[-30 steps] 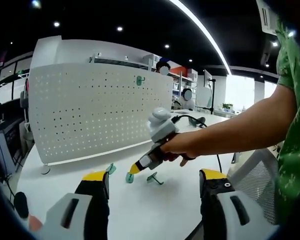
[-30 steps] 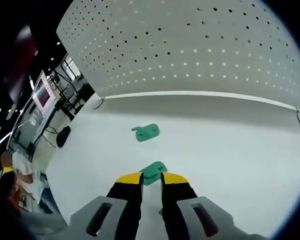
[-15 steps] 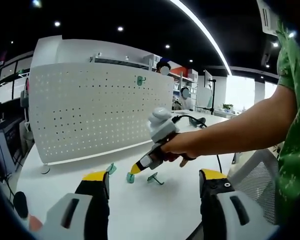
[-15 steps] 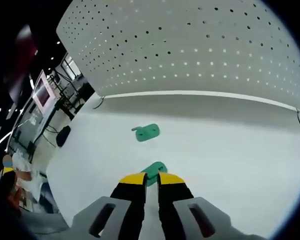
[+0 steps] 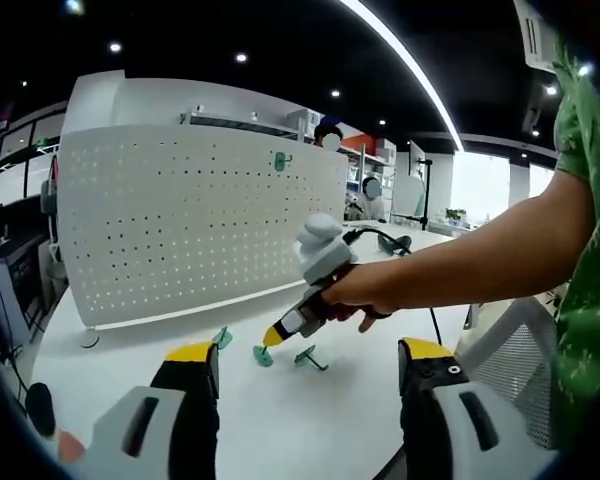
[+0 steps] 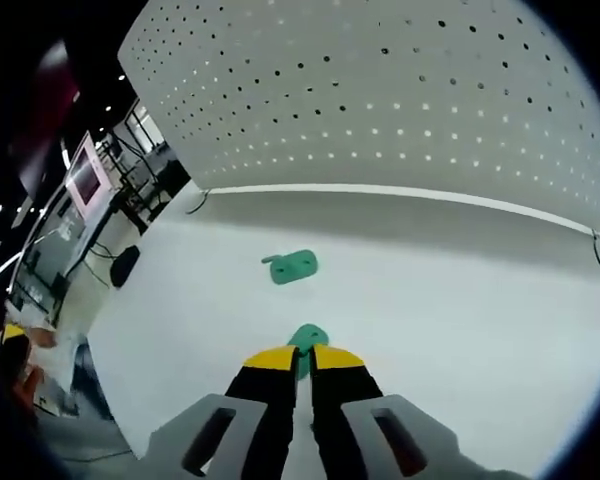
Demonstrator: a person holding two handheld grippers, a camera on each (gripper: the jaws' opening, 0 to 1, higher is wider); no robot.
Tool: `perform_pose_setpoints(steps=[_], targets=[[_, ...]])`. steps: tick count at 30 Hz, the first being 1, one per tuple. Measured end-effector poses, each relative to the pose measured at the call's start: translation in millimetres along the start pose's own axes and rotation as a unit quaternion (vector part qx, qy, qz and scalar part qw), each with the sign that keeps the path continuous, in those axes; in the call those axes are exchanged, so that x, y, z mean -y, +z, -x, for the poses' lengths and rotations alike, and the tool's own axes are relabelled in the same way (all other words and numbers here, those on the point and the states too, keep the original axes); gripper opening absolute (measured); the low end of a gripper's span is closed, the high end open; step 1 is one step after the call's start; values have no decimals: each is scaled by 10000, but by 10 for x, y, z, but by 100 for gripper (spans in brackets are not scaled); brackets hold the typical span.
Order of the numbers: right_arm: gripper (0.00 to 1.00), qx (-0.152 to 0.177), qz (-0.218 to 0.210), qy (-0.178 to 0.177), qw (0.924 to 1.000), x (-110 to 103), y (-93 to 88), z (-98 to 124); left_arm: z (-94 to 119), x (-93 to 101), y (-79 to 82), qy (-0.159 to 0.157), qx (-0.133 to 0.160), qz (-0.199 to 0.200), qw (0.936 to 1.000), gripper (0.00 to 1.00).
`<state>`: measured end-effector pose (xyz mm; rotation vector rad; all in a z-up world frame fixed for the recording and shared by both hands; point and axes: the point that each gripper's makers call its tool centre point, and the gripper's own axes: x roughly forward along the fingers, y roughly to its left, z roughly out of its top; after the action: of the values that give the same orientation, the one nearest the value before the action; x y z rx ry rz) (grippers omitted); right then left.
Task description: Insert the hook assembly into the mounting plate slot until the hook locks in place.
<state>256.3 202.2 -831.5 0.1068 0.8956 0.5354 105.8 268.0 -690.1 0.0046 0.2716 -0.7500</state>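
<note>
The tongs [image 6: 298,357] had black jaws with yellow tips on grey bodies; the sleeve [image 5: 590,250] was green-patterned.

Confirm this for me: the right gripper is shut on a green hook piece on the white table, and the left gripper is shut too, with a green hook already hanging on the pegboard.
One thing is off: the left gripper is open, its jaws wide apart with nothing between them, as the left gripper view shows. The rest holds: the right gripper is shut on a green hook piece on the white table, and a green hook hangs on the pegboard.
</note>
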Motion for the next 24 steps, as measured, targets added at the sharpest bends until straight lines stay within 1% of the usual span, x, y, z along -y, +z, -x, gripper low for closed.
perform_pose_setpoints(steps=[4,8,16,20,21,24], targets=[[4,-25,53,-9,10000,7,3,0,-3,0,-2,0,3,3,10000,75],[7,-40,3,32,10000,-7,5,-9,-4,-5,-8,-1,-2,12,10000,75],[9,-151,-26,25,9999,-3,13,-27,-5,-3,0,-14,9,14,10000,75],[9,-342,23,27,9994,5,-9,-60,0,-6,-5,-11,3,25,10000,74],[9,-447,52,27,9990,11,-29,-64,1,-7,-3,-7,9,24,10000,74],[10,-565,49,49,9984,24,-23,-73,5,-15,0,4,18,28,10000,74]])
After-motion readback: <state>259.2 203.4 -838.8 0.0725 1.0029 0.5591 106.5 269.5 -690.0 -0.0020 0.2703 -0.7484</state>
